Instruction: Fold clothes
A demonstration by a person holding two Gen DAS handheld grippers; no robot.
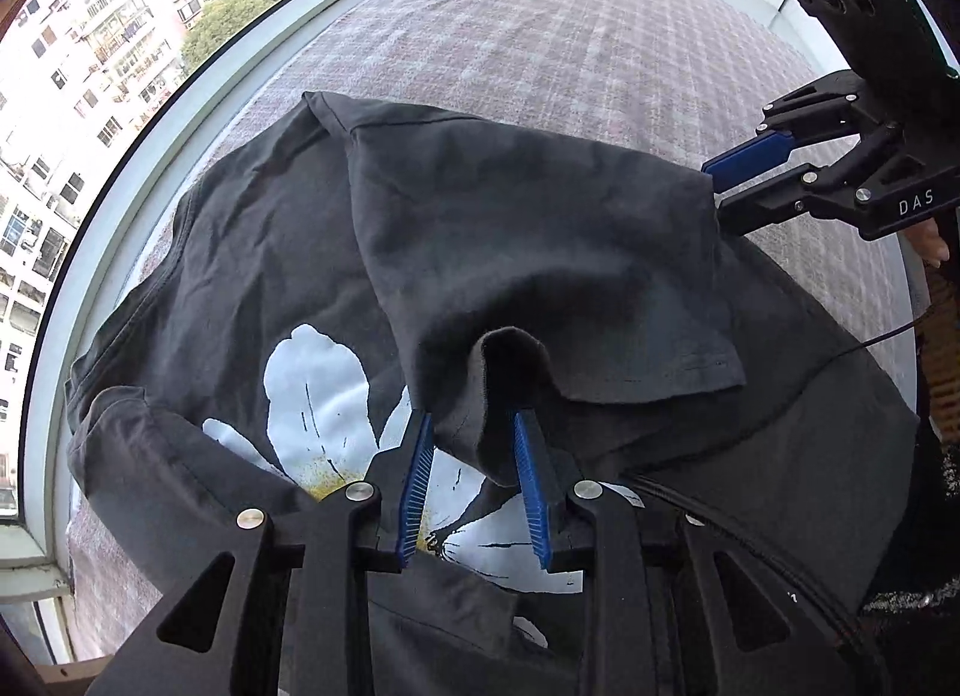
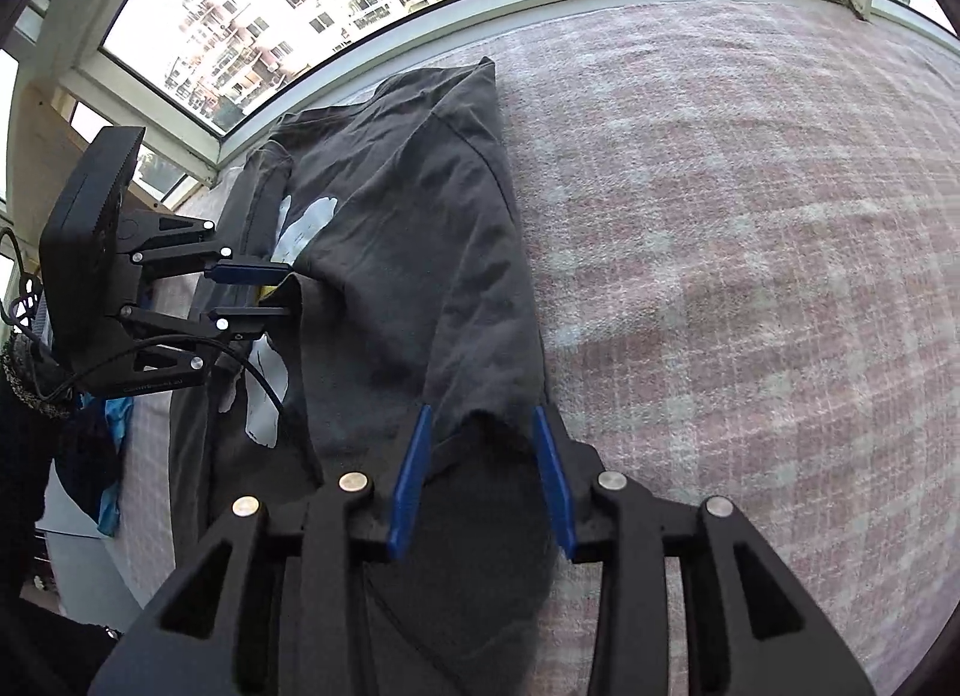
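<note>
A dark grey T-shirt (image 1: 252,252) with a white flower print (image 1: 318,390) lies on a pink checked blanket (image 1: 570,36). One side of the shirt, with its sleeve (image 1: 660,348), is folded over the body. My left gripper (image 1: 474,426) is open, its blue pads on either side of a hanging fold of the cloth. My right gripper (image 2: 483,420) is open too, with the shirt's edge (image 2: 480,288) between its jaws. It shows in the left wrist view (image 1: 717,183) at the fold's far corner. The left gripper also shows in the right wrist view (image 2: 288,291).
The blanket (image 2: 750,246) stretches wide to the right of the shirt. A window frame (image 2: 420,36) runs along the far edge, with apartment blocks outside. Blue and dark cloth (image 2: 108,426) lies at the left past the blanket's edge.
</note>
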